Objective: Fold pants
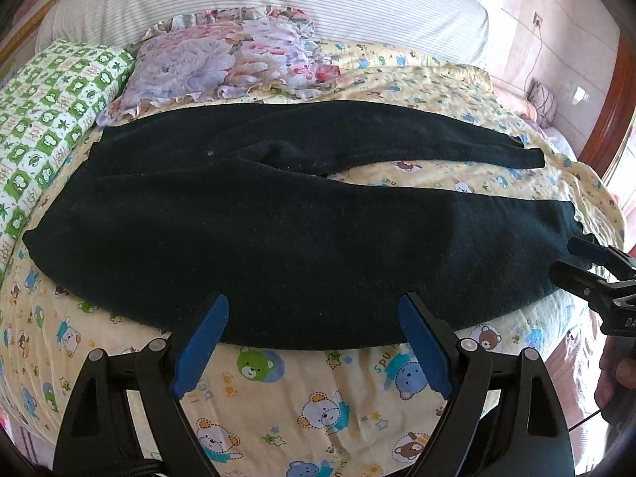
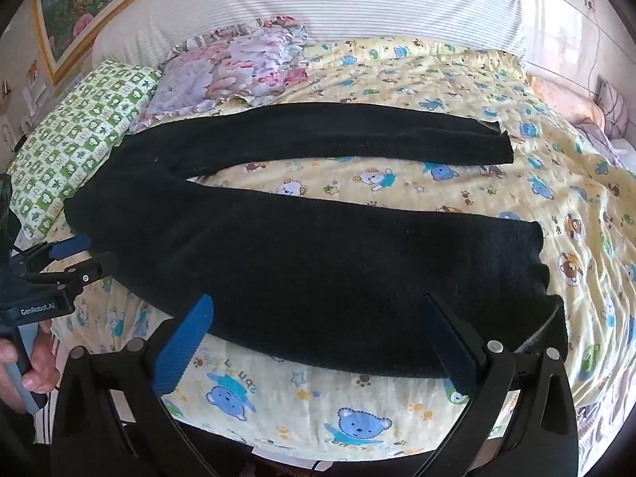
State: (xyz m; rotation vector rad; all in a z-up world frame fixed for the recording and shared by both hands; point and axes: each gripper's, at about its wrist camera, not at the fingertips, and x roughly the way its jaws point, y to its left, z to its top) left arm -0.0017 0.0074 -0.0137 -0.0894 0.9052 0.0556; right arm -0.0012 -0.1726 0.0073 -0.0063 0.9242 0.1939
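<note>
Black pants (image 1: pixel 278 230) lie unfolded on a bear-print bed (image 1: pixel 318 397); both hand-held grippers, left (image 1: pixel 314 314) marked "GenRobot.AI", right (image 2: pixel 318 310), gape empty

I see a bed (image 2: pixel 457 91) under a yellow sheet printed with cartoon bears, with a white striped headboard (image 2: pixel 338 0) behind it. A floral pillow (image 1: pixel 222 59) and a green checked pillow (image 1: pixel 51 103) lie at its left. A framed flower picture (image 2: pixel 79 4) hangs on the wall; daylight brightens the pale tiled wall (image 1: pixel 528 12) on the right.
</note>
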